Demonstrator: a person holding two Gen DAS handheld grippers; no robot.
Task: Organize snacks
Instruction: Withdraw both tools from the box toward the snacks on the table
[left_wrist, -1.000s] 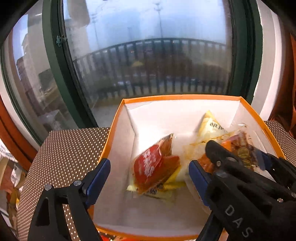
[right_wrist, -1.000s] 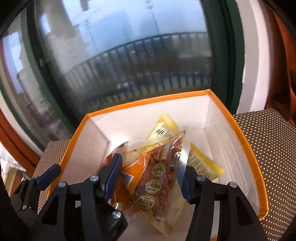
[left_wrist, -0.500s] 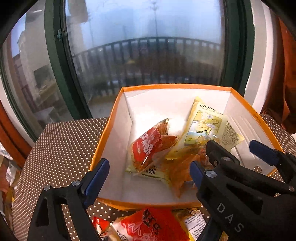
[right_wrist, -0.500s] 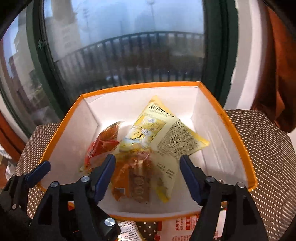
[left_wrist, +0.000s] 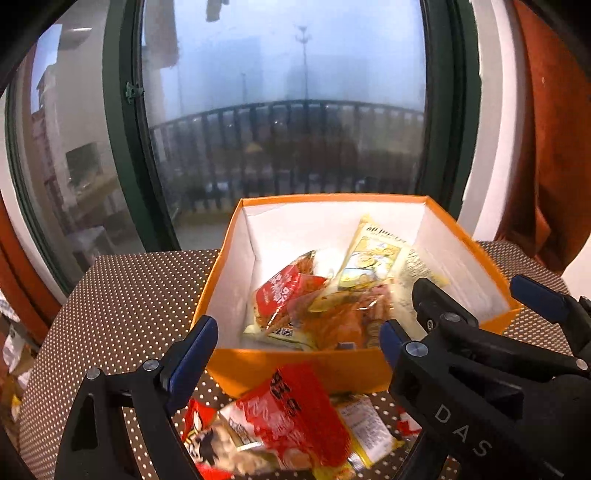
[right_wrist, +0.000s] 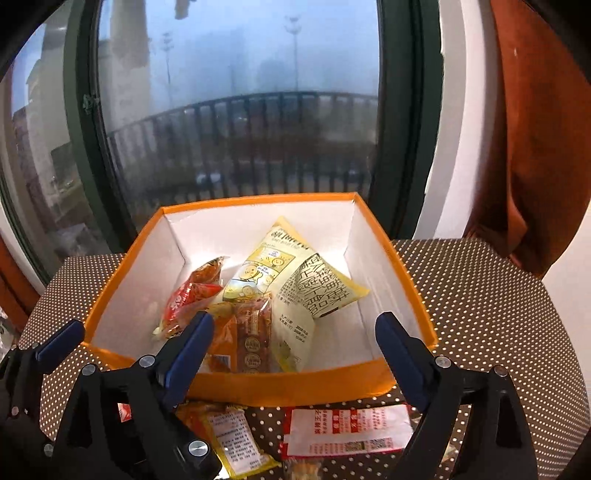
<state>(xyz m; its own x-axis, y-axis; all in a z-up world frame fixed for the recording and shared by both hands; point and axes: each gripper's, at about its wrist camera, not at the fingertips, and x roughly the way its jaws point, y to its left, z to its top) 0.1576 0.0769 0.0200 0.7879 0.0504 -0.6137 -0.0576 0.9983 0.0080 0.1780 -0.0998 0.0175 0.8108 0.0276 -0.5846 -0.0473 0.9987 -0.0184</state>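
**Both hand-held grippers spread over the snack box**

Your left hand-held gripper (left_wrist: 297, 334) hangs with its jaws spread wide and nothing between its pads. Your right hand-held gripper (right_wrist: 295, 332) is spread too: its jaws have just been opening, and no packet sits between them. It shows at the right edge of the left wrist view, just beside the left one.

The orange box (right_wrist: 295, 386) stands on the dotted worktop (right_wrist: 480, 295), close to the window (right_wrist: 236, 110). Inside it lie a yellow packet (right_wrist: 288, 273) leaning toward the far wall, a red packet (right_wrist: 188, 295) at the left, and a clear orange packet (right_wrist: 251, 332) at the near wall, partly over the yellow one.

Between you and the box's near wall, more snacks lie loose on the worktop: a red bag (left_wrist: 291, 413), a red-and-white packet (right_wrist: 347, 428) and a small yellow packet (right_wrist: 232, 439). A rust curtain (right_wrist: 532, 147) hangs at the right, clear of the box.
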